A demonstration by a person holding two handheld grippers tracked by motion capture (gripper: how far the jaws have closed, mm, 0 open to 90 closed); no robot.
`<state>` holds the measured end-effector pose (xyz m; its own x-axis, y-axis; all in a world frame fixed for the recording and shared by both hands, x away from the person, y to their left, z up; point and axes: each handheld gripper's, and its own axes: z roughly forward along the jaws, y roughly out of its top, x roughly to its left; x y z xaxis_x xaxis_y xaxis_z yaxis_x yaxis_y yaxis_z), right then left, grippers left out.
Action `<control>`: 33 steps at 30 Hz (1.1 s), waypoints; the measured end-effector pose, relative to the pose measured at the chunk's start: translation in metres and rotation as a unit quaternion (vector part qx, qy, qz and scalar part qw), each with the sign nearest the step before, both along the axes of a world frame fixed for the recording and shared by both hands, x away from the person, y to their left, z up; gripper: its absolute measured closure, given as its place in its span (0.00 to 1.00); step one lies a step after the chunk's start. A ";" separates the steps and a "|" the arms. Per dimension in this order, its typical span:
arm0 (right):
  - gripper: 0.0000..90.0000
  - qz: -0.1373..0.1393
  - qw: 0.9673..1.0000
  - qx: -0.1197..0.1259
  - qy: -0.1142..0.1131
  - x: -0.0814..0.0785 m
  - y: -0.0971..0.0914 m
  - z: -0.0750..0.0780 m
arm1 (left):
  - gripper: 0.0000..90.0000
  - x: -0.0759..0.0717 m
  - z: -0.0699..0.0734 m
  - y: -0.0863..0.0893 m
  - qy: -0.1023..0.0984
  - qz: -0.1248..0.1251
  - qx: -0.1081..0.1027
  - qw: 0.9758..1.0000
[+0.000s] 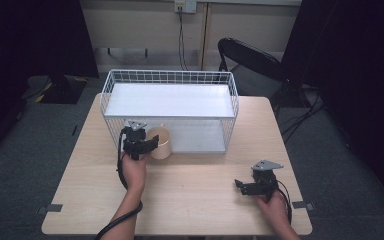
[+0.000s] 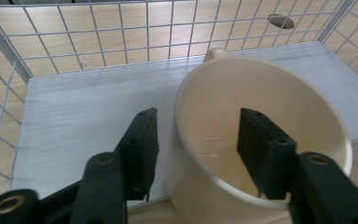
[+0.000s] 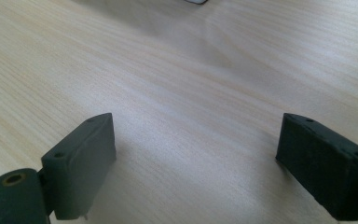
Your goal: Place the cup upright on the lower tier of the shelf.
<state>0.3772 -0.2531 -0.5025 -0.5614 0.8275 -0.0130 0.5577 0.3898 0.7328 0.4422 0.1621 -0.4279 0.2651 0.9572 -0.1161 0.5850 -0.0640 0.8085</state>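
A cream cup (image 1: pixel 161 142) stands at the front edge of the lower shelf of a white wire rack (image 1: pixel 170 80). My left gripper (image 1: pixel 141 145) is at the cup's left side. In the left gripper view its jaws straddle the near wall of the cup (image 2: pixel 261 93), one outside and one inside. They are part-way apart, and a gap shows between the inner jaw and the wall. The cup's handle (image 2: pixel 216 54) points away. My right gripper (image 1: pixel 247 186) hovers over bare tabletop at the front right, with its jaws wide apart and nothing between them (image 3: pixel 196 154).
The rack fills the back middle of the wooden table (image 1: pixel 190 195), with an upper white shelf (image 1: pixel 167 100) and a lower one (image 2: pixel 74 121). A black folding chair (image 1: pixel 252 62) stands behind the table's right corner. A cable trails from my left forearm.
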 end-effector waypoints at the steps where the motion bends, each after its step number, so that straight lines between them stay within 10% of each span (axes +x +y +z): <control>1: 0.12 0.000 1.000 0.000 0.000 0.000 0.000 0.000 | 0.50 0.000 0.000 0.000 0.000 0.001 0.000 1.000; 33: 0.12 0.000 1.000 0.000 0.000 0.000 0.000 0.000 | 0.29 -0.032 0.021 -0.004 -0.021 -0.053 -0.020 0.998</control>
